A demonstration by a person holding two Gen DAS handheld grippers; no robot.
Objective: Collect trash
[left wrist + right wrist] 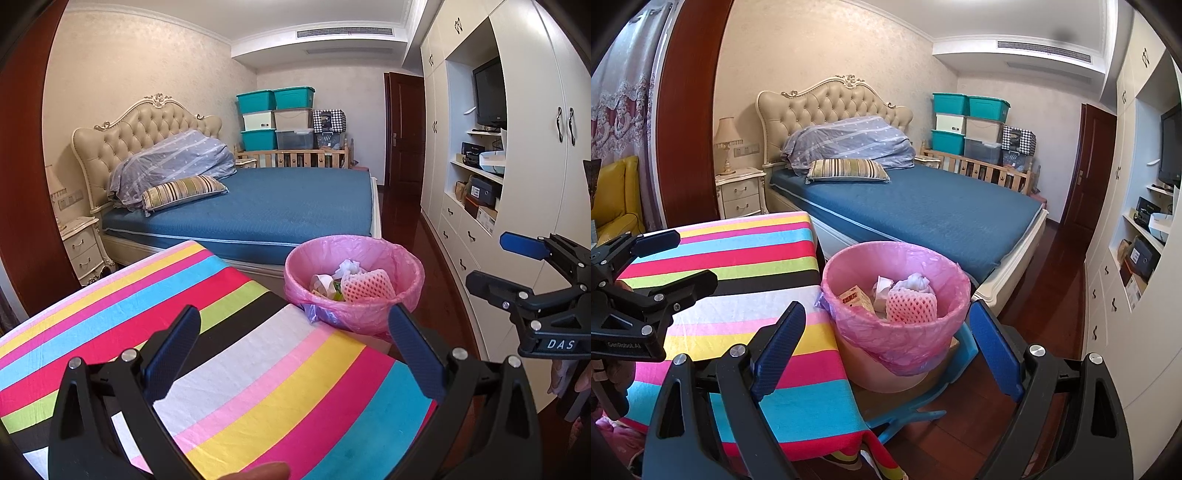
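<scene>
A bin with a pink liner stands just past the corner of a table covered by a striped cloth. Inside it lie a pink foam net, crumpled white paper and a small printed carton. My left gripper hovers open over the cloth with nothing between its fingers. My right gripper is open too, empty, in front of the bin and a little above it.
The bin rests on a blue plastic stool on a dark red wood floor. Behind it is a bed with a blue cover. White wardrobes line the right wall. A nightstand stands left of the bed.
</scene>
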